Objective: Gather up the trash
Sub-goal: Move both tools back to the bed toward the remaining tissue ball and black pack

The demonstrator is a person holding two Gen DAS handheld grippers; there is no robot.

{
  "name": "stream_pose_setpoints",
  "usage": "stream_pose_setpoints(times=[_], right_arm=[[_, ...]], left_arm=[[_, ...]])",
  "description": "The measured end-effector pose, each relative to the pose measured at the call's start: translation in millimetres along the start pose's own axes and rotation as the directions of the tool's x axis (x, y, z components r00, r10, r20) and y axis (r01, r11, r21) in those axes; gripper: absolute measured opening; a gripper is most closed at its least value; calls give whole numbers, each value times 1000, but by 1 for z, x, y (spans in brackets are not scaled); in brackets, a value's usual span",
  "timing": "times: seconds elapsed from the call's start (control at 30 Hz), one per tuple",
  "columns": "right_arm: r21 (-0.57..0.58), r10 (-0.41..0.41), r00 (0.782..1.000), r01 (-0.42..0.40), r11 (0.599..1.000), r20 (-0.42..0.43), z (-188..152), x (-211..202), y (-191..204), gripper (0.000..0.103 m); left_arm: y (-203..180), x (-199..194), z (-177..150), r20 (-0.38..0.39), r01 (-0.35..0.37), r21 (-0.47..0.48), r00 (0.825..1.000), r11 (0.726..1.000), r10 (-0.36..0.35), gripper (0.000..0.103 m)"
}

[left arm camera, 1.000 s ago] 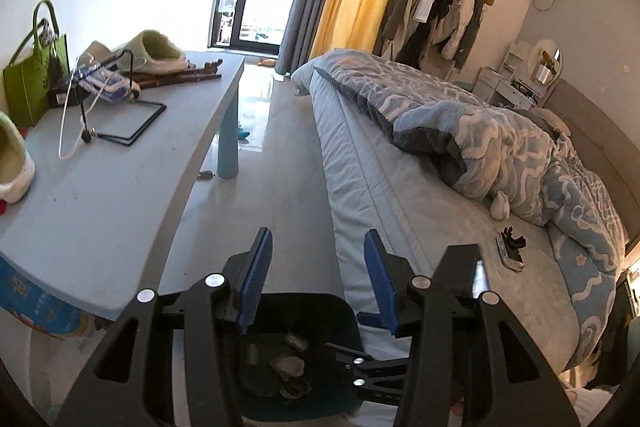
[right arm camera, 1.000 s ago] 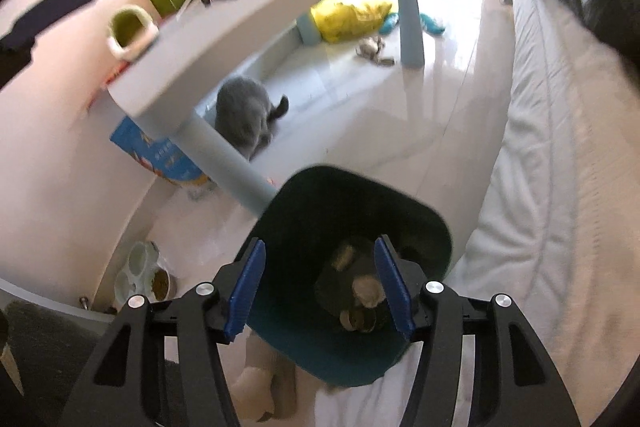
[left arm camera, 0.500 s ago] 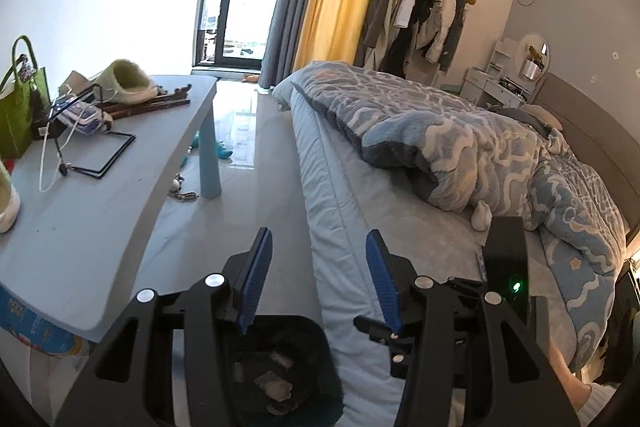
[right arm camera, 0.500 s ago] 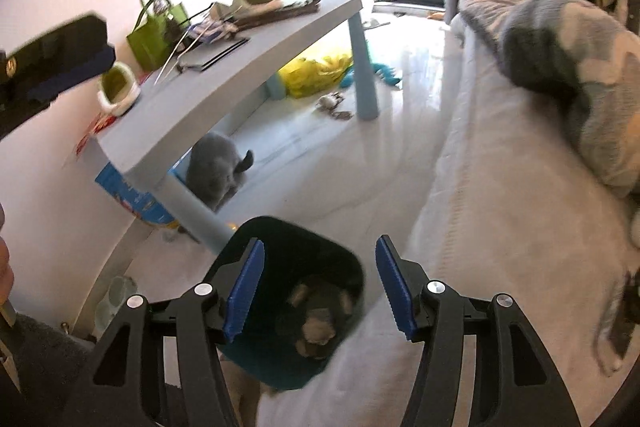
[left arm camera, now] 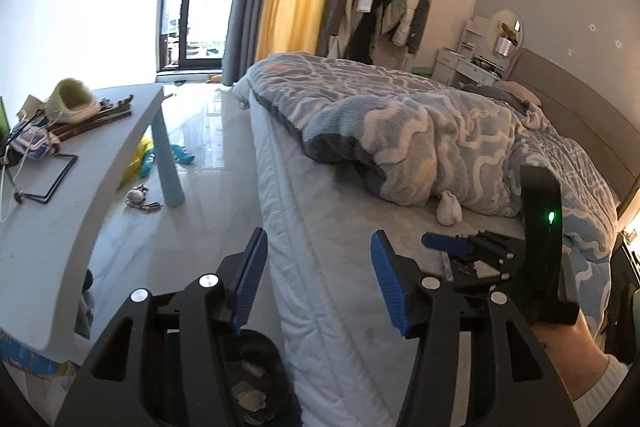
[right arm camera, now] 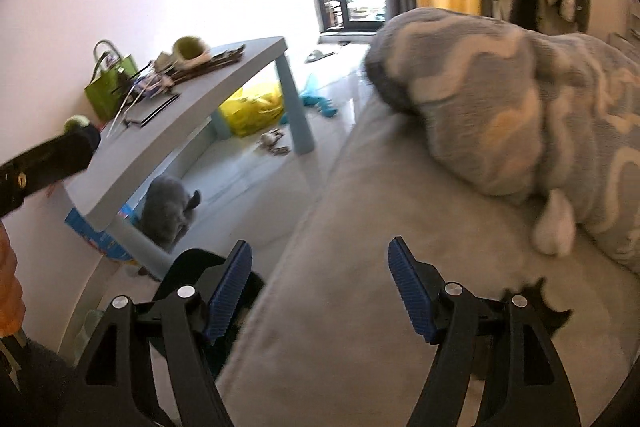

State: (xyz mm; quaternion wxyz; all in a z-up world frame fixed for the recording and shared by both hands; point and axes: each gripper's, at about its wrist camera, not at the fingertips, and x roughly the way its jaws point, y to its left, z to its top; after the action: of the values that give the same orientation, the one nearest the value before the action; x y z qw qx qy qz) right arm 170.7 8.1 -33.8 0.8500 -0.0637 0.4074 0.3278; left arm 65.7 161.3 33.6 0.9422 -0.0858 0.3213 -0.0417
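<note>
A dark bin point(left arm camera: 256, 383) with crumpled scraps inside stands on the floor beside the bed, low in the left wrist view; its rim also shows in the right wrist view point(right arm camera: 188, 263). My left gripper point(left arm camera: 316, 287) is open and empty above the bed's edge. My right gripper point(right arm camera: 320, 291) is open and empty over the mattress; it also shows in the left wrist view point(left arm camera: 464, 247). A white crumpled wad point(left arm camera: 449, 209) lies on the bed by the blanket, also in the right wrist view point(right arm camera: 554, 227). A small dark object point(right arm camera: 548, 311) lies behind the right finger.
A grey table point(left arm camera: 60, 211) on the left holds a green bag point(right arm camera: 106, 87), slippers and cables. A grey cat point(right arm camera: 168, 215) sits under it. A yellow bag point(right arm camera: 252, 105) and toys lie on the floor. A blue patterned blanket point(left arm camera: 440, 135) covers the bed.
Both grippers have risen and swung from over the bin toward the bed. The bin has dropped to the lower edge of both views. Both stay open.
</note>
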Motion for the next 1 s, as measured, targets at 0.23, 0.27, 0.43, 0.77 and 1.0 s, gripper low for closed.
stream_pose_setpoints(times=[0.23,0.27,0.43,0.77,1.0], right_arm=[[39,-61,998,60,997,27,8,-15,-44,73],[44,-69,997,67,997,26,9,-15,-49,73],[69,-99,995,97,993,28,15,-14,-77,73],[139,-209,978,210,968,-22,12,-5,-138,73],[137,-264,960,275,952,-93,7,13,-157,73]], left_arm=[[-24,27,5,-25,17,32,1000,999,-16,60],[-27,29,5,-27,19,34,999,999,-18,60],[-40,43,6,-48,38,54,998,998,-36,63],[-39,66,8,-70,43,39,997,998,-40,63],[-42,78,5,-100,74,18,992,997,-72,64]])
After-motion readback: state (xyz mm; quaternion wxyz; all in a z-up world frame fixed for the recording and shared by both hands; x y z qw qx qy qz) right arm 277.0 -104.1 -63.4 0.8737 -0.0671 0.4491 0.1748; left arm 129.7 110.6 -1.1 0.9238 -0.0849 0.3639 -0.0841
